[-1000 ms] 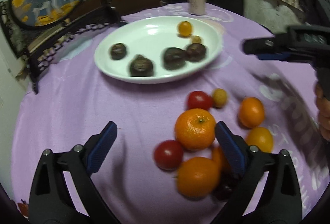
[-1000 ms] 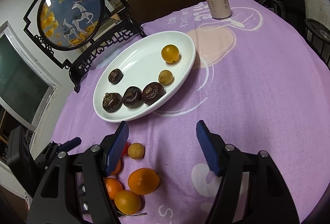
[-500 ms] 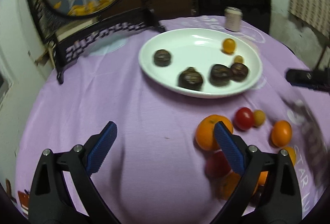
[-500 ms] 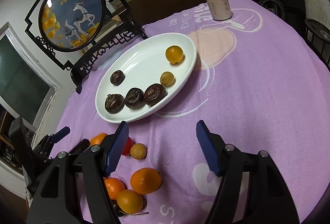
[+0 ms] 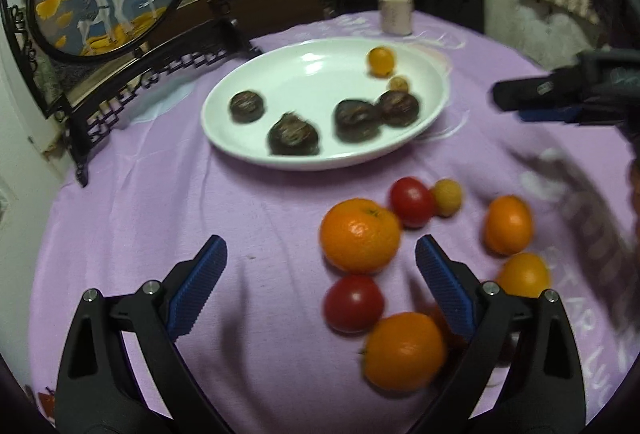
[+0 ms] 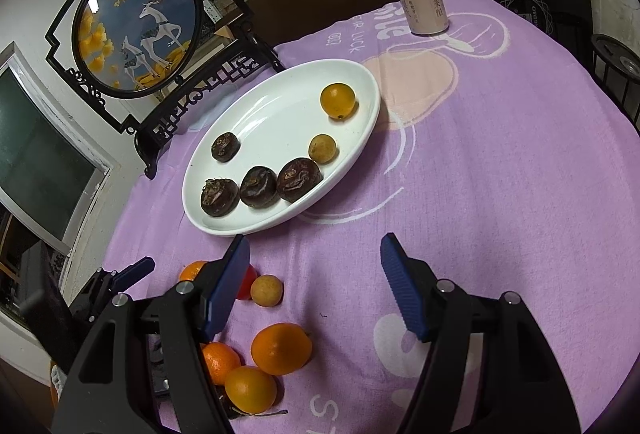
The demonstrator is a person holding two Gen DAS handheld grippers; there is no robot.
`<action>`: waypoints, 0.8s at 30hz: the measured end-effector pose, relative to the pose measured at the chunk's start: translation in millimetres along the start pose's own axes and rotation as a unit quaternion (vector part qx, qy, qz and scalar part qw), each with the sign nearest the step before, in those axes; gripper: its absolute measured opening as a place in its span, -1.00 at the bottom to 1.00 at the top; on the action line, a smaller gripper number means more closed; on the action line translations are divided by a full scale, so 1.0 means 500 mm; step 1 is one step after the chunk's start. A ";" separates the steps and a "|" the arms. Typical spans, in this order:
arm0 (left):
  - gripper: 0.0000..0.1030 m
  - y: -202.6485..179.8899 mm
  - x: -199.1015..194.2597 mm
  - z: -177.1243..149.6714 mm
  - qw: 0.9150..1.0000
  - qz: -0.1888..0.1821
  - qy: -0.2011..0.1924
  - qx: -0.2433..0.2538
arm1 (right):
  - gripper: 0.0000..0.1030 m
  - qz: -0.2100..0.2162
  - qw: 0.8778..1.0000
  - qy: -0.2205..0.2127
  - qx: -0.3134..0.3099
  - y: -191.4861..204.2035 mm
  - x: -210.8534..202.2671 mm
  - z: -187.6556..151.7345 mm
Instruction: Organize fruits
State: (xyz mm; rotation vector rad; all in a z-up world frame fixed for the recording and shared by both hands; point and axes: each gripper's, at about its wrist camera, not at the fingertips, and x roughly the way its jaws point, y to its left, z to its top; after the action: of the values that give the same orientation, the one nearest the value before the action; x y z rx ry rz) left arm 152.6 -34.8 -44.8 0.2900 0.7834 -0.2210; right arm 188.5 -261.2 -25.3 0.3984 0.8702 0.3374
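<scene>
The white plate (image 6: 372, 122) holds four dark fruits (image 6: 259, 186) and two yellow ones (image 6: 338, 100).

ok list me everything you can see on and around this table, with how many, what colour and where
plate: one, white, oval, mid-table on the cloth
dark round fruits: four, dark brown, in the plate
small yellow-orange fruits: two, in the plate toward the can side
oranges: five at least, orange, loose on the cloth near the grippers
tomatoes: two, red, among the oranges
small pale yellow fruit: one, beside a tomato
can: one, pale beige, upright at the far edge
round framed deer picture: one, blue and yellow in a black stand, behind the plate
tablecloth: one, purple with white print
left gripper: black with blue pads, jaws open, empty
right gripper: black with blue pads, jaws open, empty
</scene>
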 end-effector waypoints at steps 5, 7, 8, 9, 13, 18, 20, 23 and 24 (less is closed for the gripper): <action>0.91 0.080 0.013 0.007 0.997 0.011 0.015 -0.069 | 0.32 0.001 1.000 -0.001 0.000 0.000 -0.001 0.000; 0.91 0.106 0.004 0.009 0.996 0.018 0.008 -0.090 | 0.32 0.003 1.000 -0.002 -0.001 0.000 -0.001 -0.001; 0.91 0.111 0.000 0.010 0.995 0.026 0.004 -0.092 | 0.32 0.003 1.000 -0.002 -0.001 0.000 -0.002 -0.002; 0.91 0.113 -0.002 0.010 0.995 0.031 0.002 -0.094 | 0.32 0.003 1.000 -0.002 -0.001 0.000 -0.002 -0.002; 0.91 0.083 0.007 0.007 0.998 0.007 0.009 -0.067 | 0.32 0.003 1.000 -0.001 -0.002 0.000 -0.002 -0.004; 0.88 0.049 0.018 0.010 0.999 -0.004 0.011 -0.041 | 0.32 0.003 1.000 -0.004 -0.005 0.004 -0.003 -0.005; 0.84 0.055 0.029 0.014 0.998 -0.026 0.019 -0.054 | 0.32 0.002 1.000 -0.004 -0.008 0.006 -0.003 -0.005; 0.50 0.060 0.043 0.014 0.996 -0.052 0.033 -0.067 | 0.32 0.002 1.000 -0.005 -0.013 0.011 -0.004 -0.006; 0.45 0.061 0.047 0.014 0.995 -0.058 0.036 -0.070 | 0.32 0.002 1.000 -0.005 -0.015 0.013 -0.005 -0.006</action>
State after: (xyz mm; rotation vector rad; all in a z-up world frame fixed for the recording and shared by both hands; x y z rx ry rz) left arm 182.8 -10.5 -51.6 0.1204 0.8848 -0.2653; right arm 183.7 -256.0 -22.6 0.3749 0.8530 0.3508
